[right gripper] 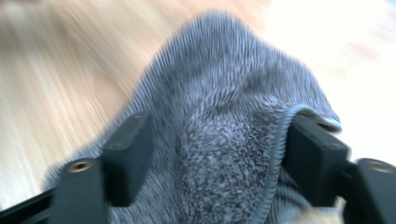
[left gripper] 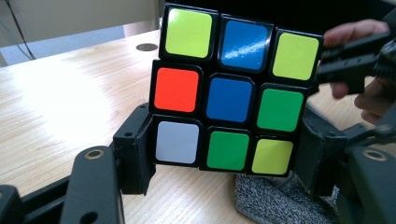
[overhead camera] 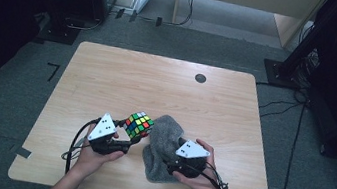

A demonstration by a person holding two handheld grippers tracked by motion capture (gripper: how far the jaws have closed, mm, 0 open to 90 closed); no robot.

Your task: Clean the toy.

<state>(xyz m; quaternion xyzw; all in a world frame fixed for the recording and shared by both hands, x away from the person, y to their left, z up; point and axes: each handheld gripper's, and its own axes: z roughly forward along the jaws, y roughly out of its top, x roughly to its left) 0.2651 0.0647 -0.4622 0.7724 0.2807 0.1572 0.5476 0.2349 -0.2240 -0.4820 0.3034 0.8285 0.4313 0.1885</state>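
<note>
A scrambled Rubik's cube (overhead camera: 139,125) is held just above the wooden table (overhead camera: 158,83), near its front middle. My left gripper (overhead camera: 131,133) is shut on it. In the left gripper view, the jaws press the cube's (left gripper: 229,93) lower left and right sides, with my left gripper (left gripper: 224,161) beneath it. A grey fluffy cloth (overhead camera: 162,136) lies bunched right of the cube. My right gripper (overhead camera: 173,153) is shut on the cloth. The right gripper view is blurred, with the cloth (right gripper: 224,93) heaped between the jaws of my right gripper (right gripper: 217,158).
A small black round cap (overhead camera: 200,78) sits in the table's far right part. Cables and dark stands (overhead camera: 311,40) surround the table on the grey floor. A wooden cabinet (overhead camera: 251,0) stands behind. The other hand and gripper (left gripper: 350,60) are close to the cube's right.
</note>
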